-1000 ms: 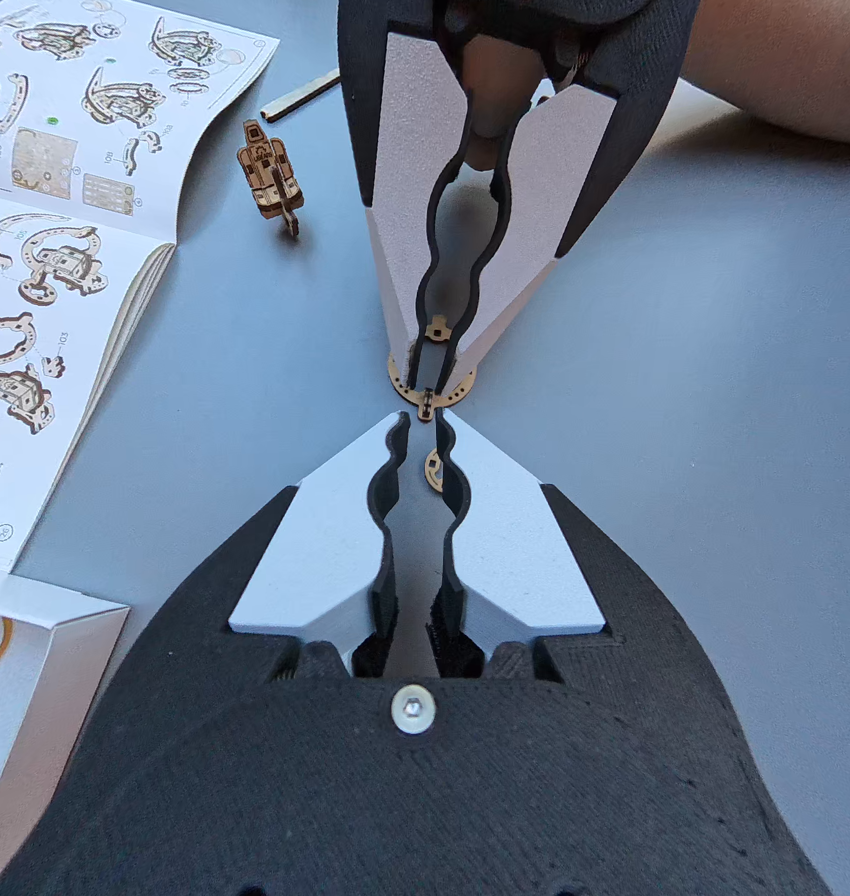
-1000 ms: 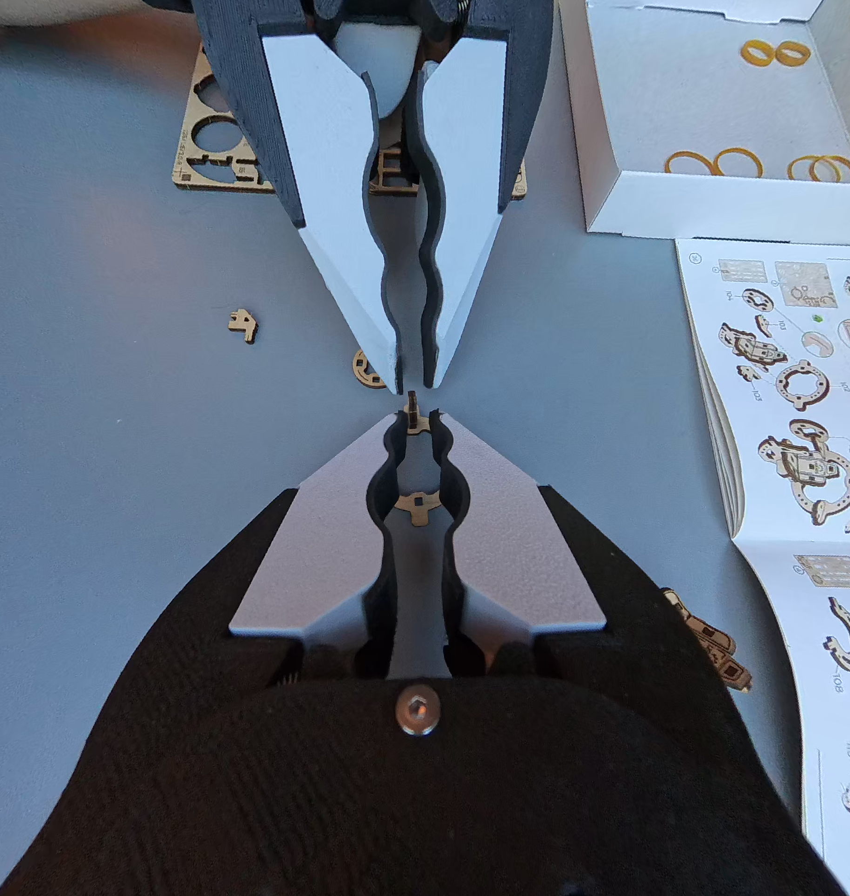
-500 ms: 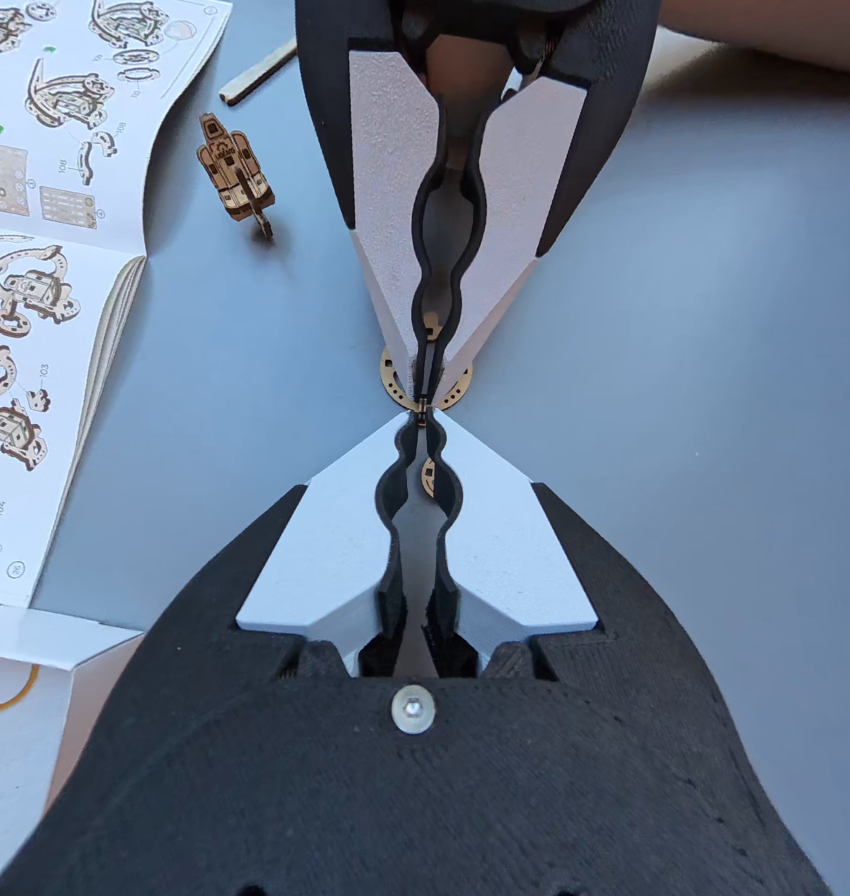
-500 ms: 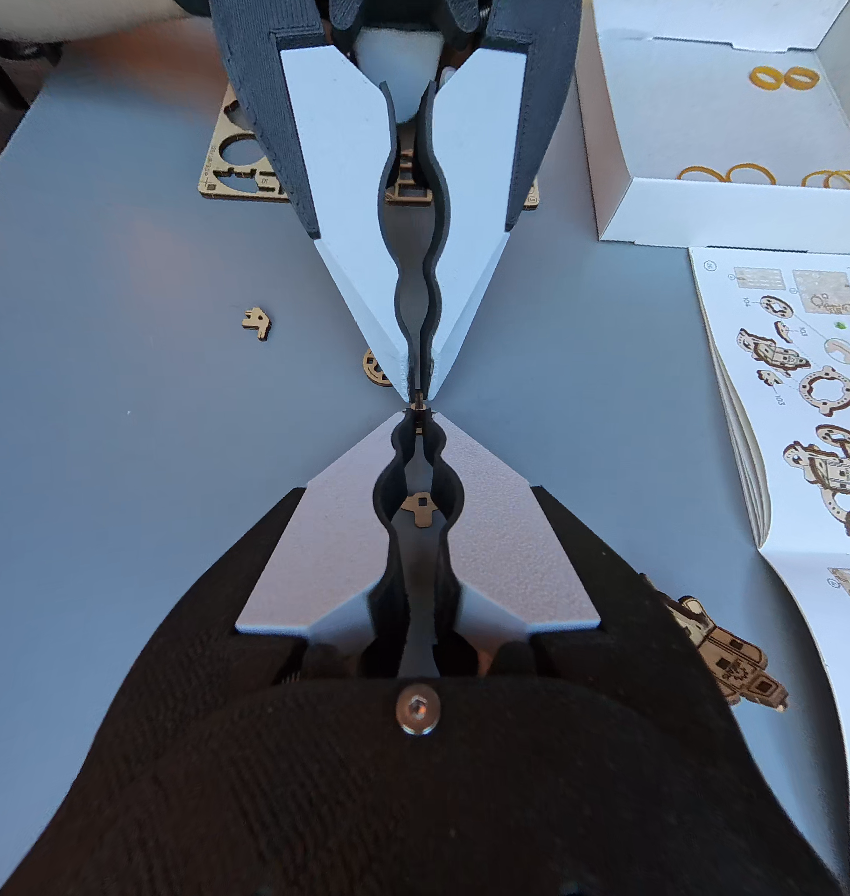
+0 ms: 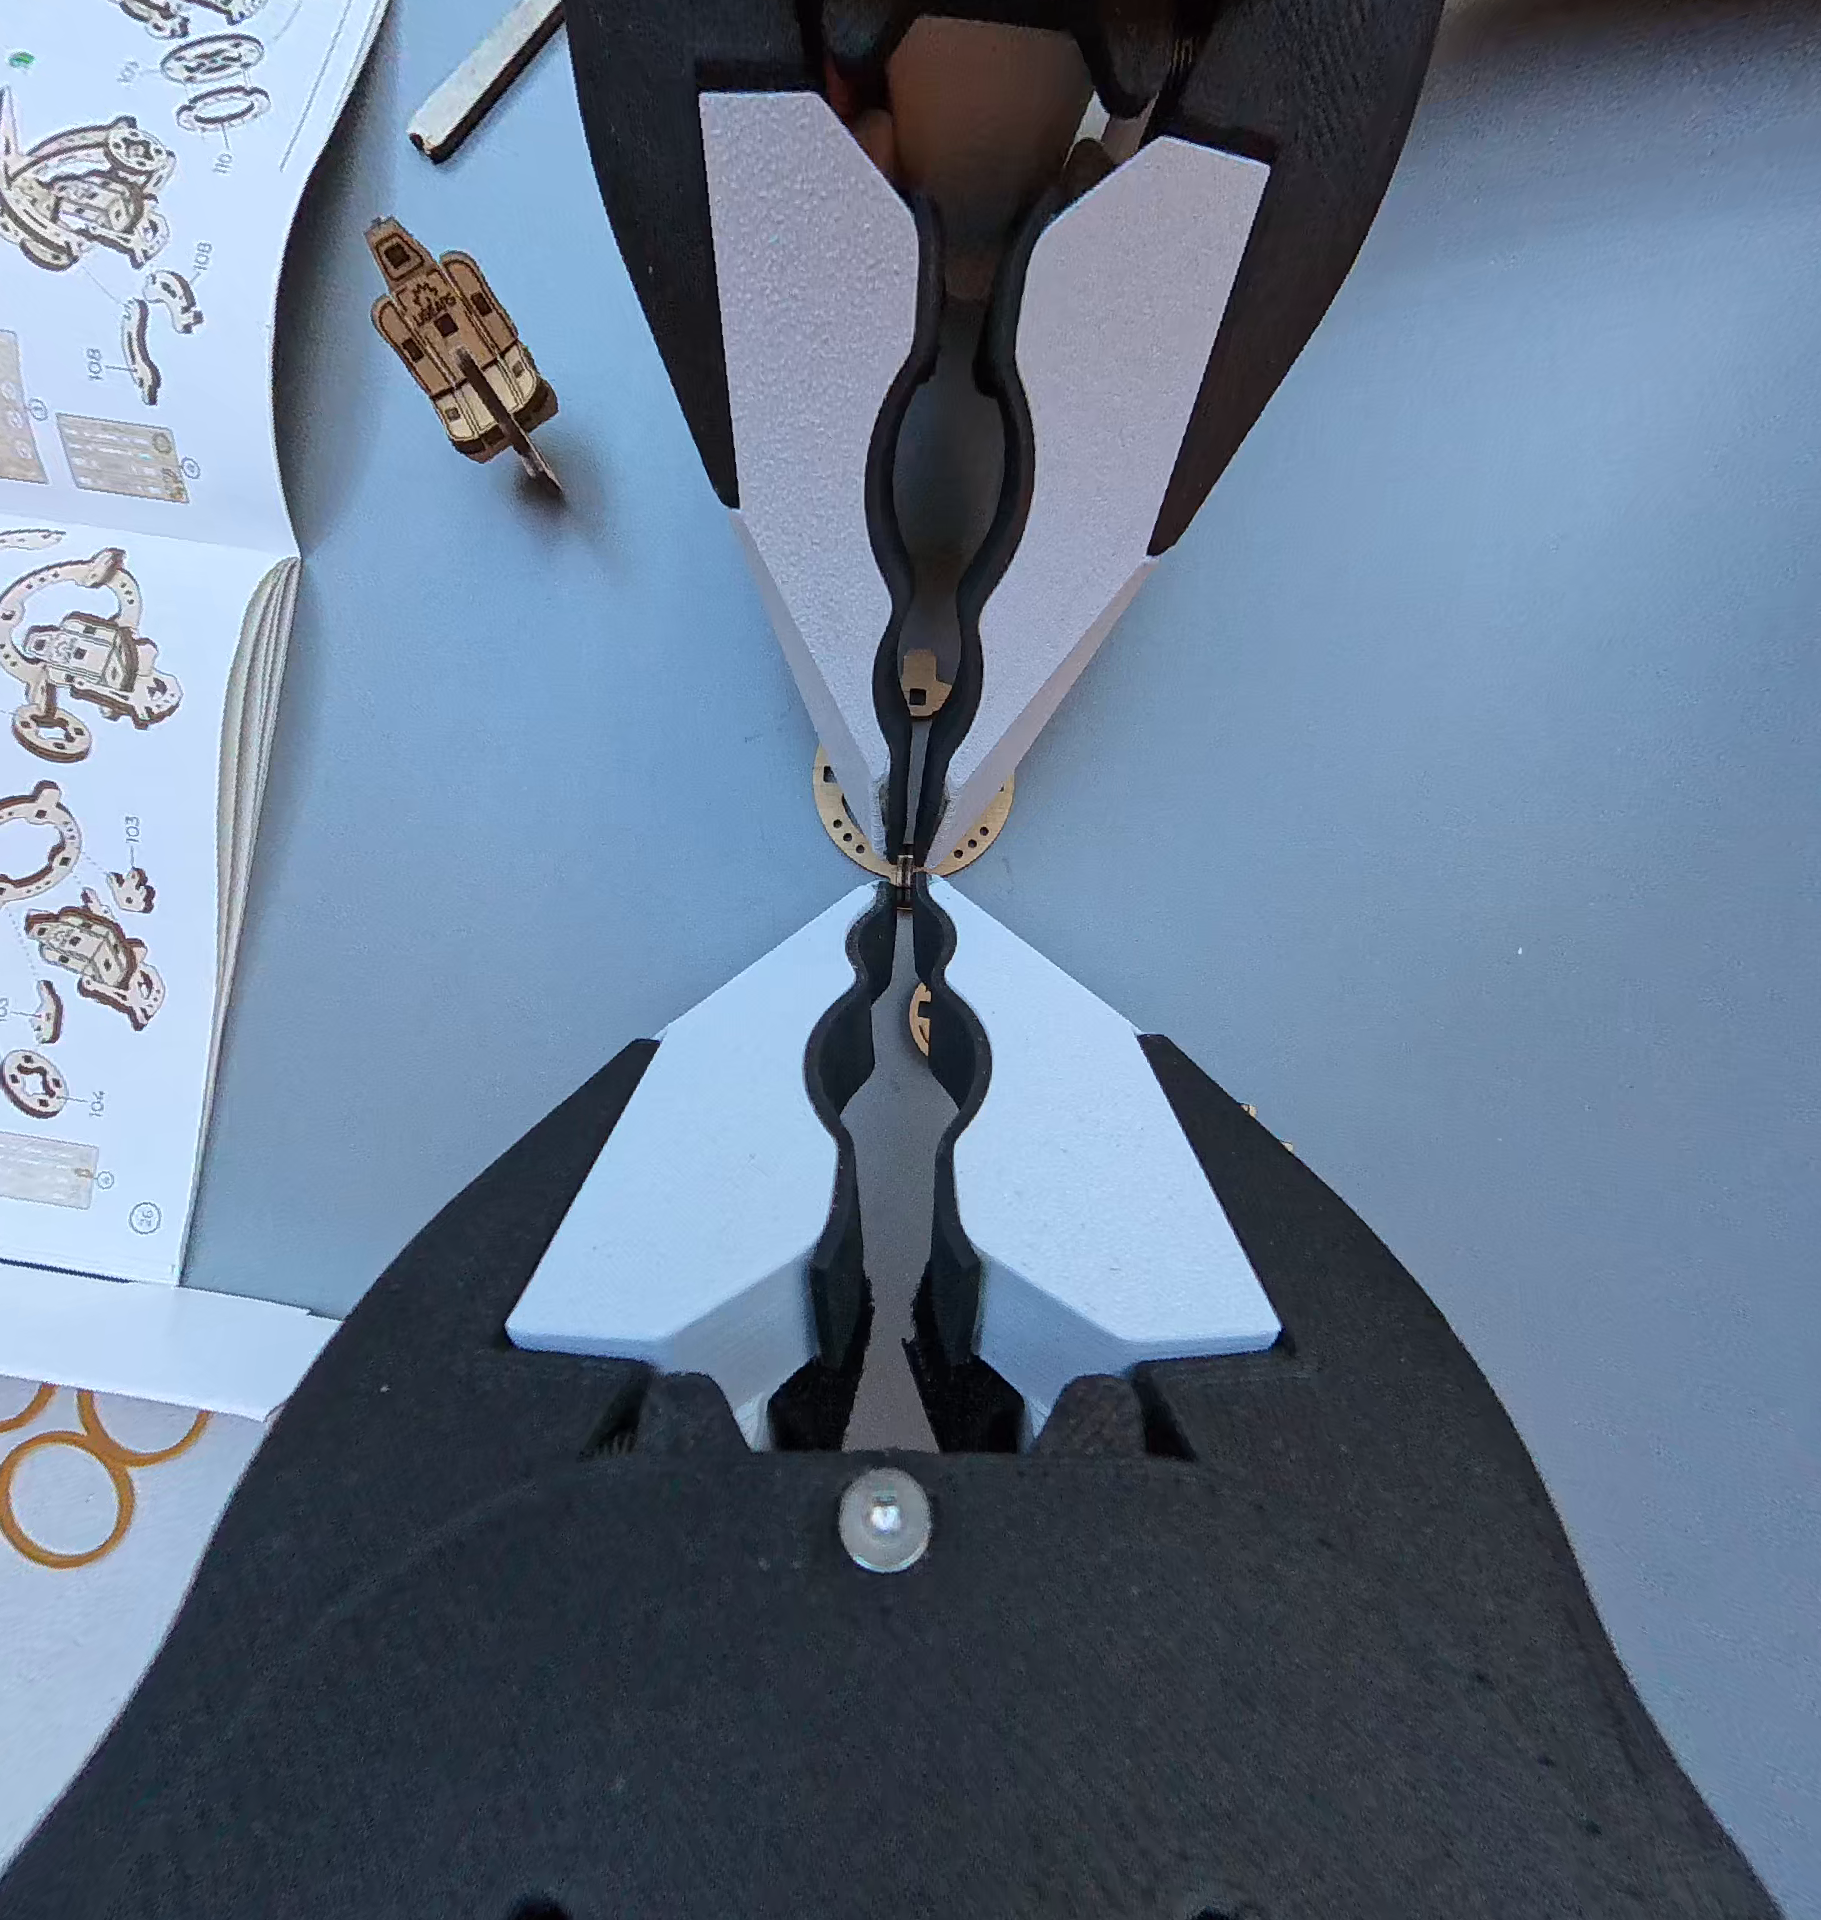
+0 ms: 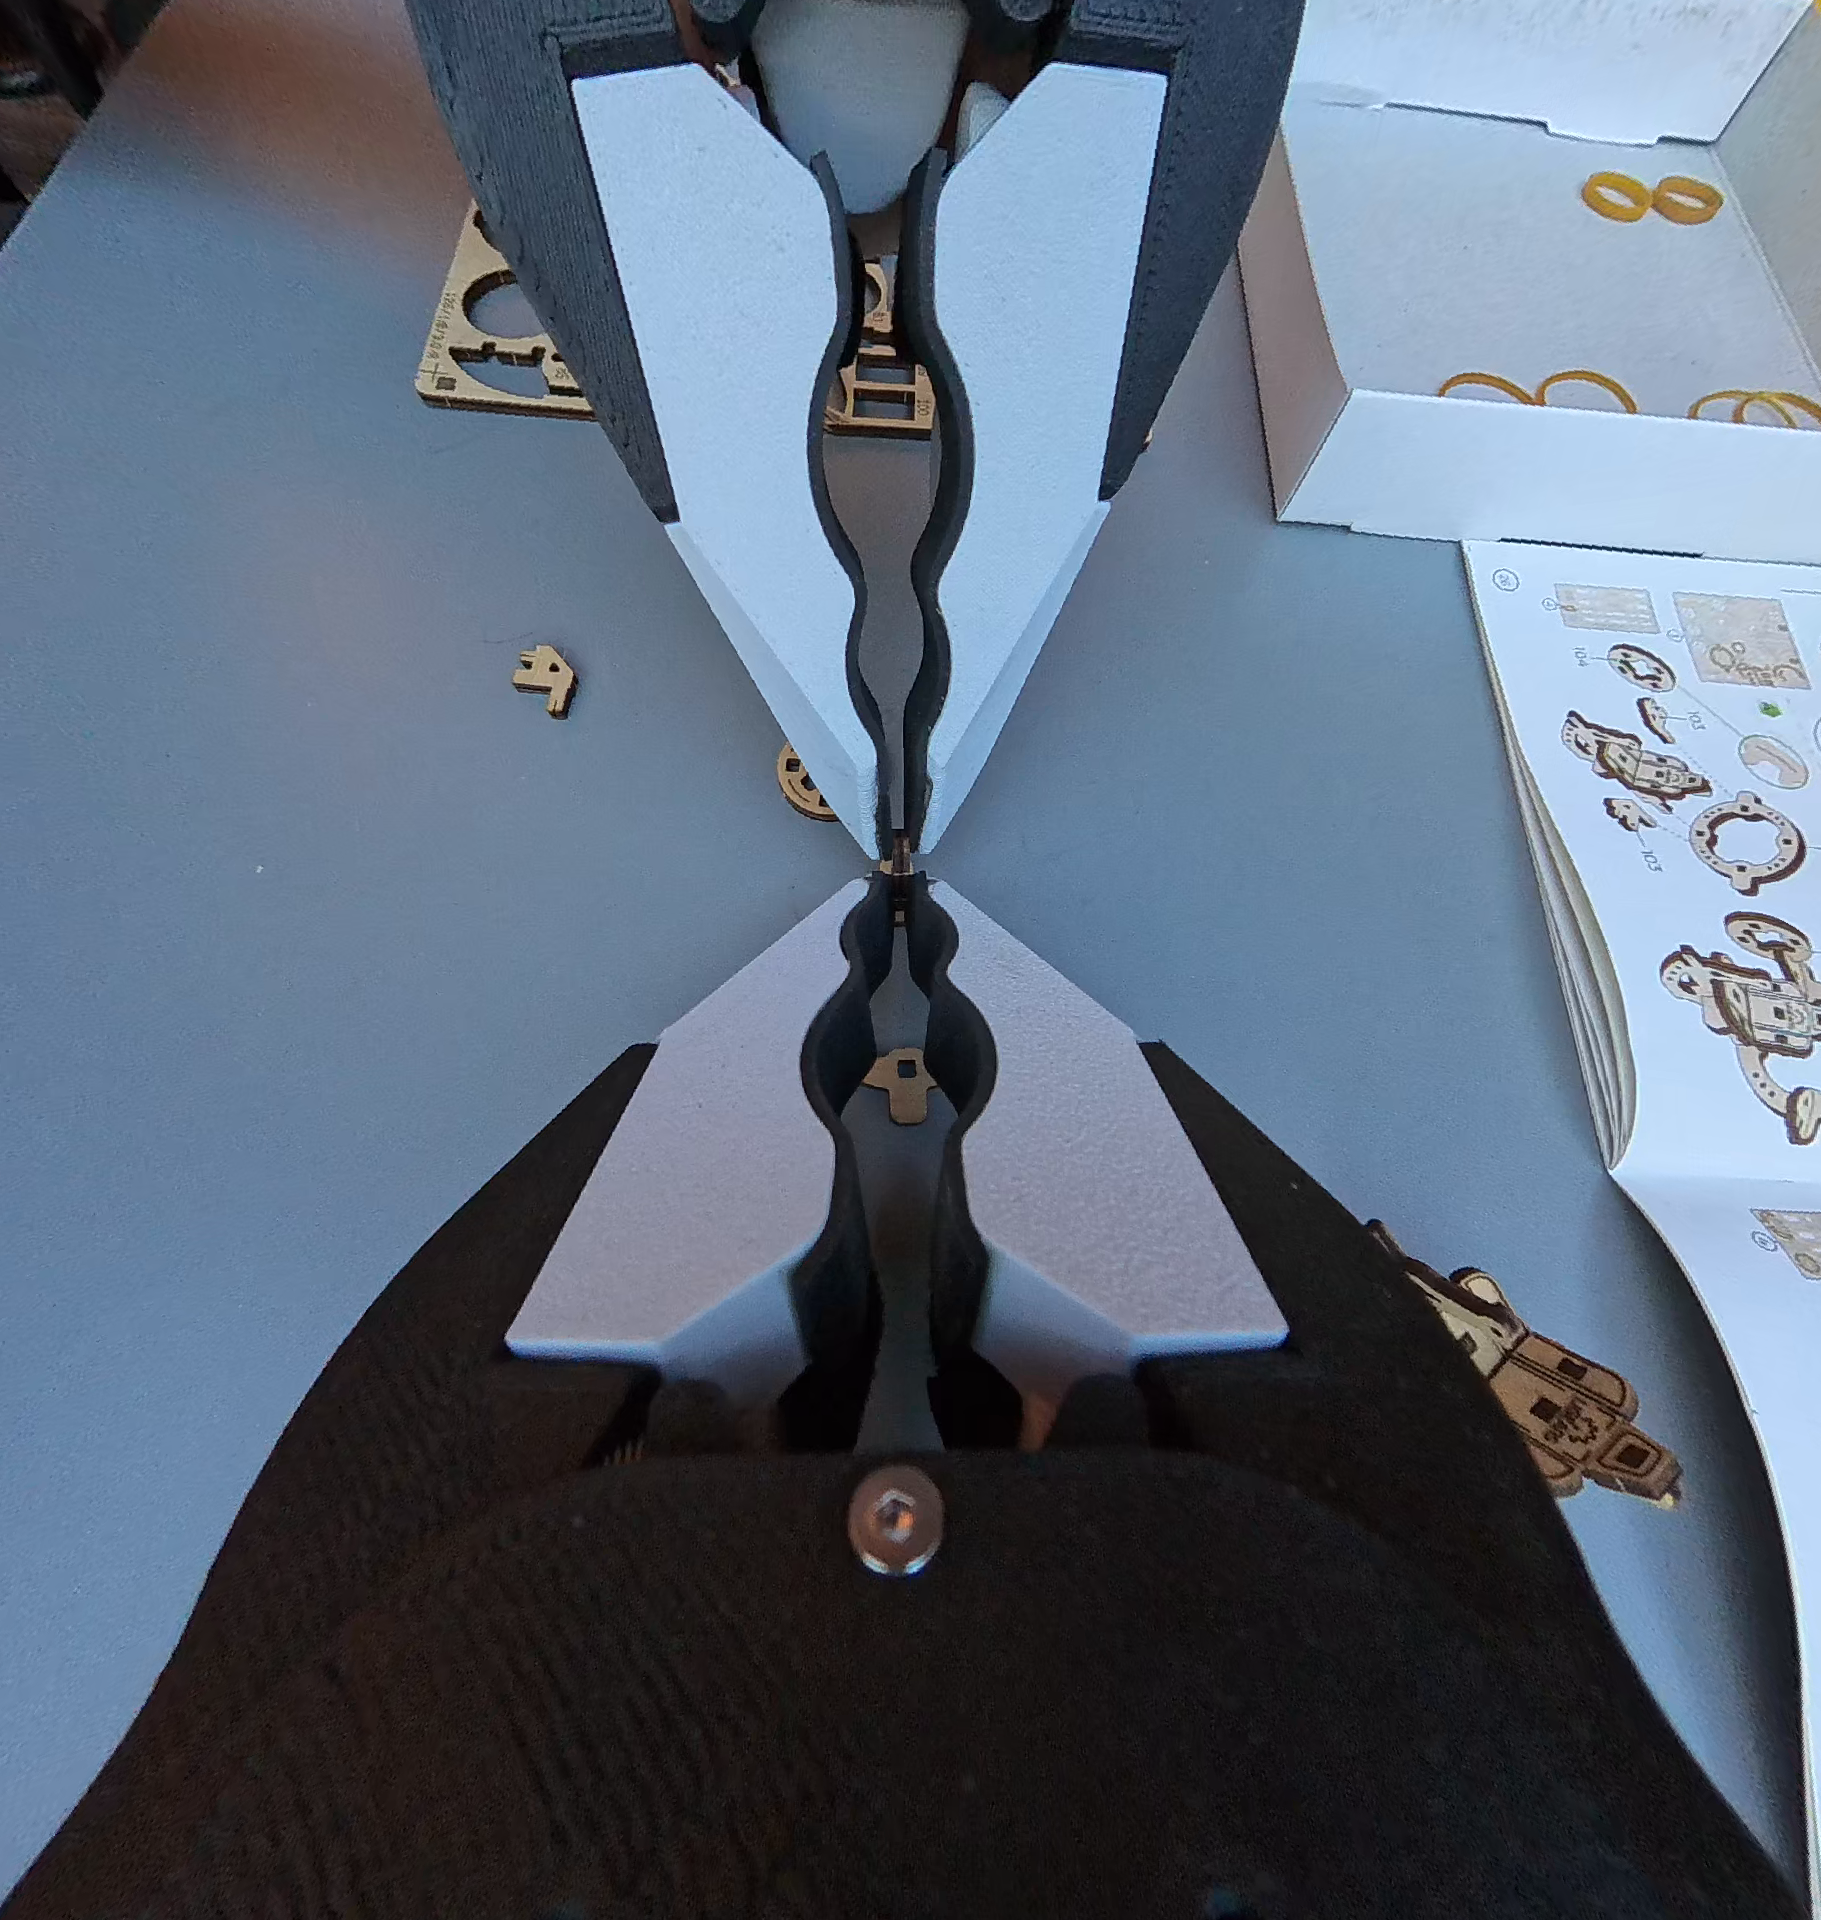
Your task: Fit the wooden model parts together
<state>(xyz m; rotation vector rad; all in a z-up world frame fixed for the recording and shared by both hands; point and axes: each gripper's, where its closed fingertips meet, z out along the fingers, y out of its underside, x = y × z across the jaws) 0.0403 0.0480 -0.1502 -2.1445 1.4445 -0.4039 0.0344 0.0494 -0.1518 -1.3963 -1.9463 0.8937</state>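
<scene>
My right gripper (image 6: pixel 898 896) is shut on a thin wooden ring with small holes (image 5: pixel 973 847), held upright above the grey table. Part of the ring shows between its fingers (image 6: pixel 898 1081). A small wooden peg (image 5: pixel 904 873) sticks out of the ring's edge. My left gripper (image 5: pixel 903 906) faces the right one tip to tip and is shut on this peg. In the right wrist view the left gripper (image 6: pixel 901 831) comes down from the top and the peg (image 6: pixel 900 862) sits between the two pairs of tips.
An open instruction booklet (image 5: pixel 85 623) lies beside a small wooden model body (image 5: pixel 459 353). A white box with yellow rubber bands (image 6: pixel 1508 312) stands at the back. A cut-out wooden sheet (image 6: pixel 490 353), a loose small part (image 6: pixel 544 681) and a small disc (image 6: pixel 804 779) lie on the table.
The two grippers have come together tip to tip. My left gripper's fingers, slightly apart a second ago, have closed on the peg at the ring's edge.
</scene>
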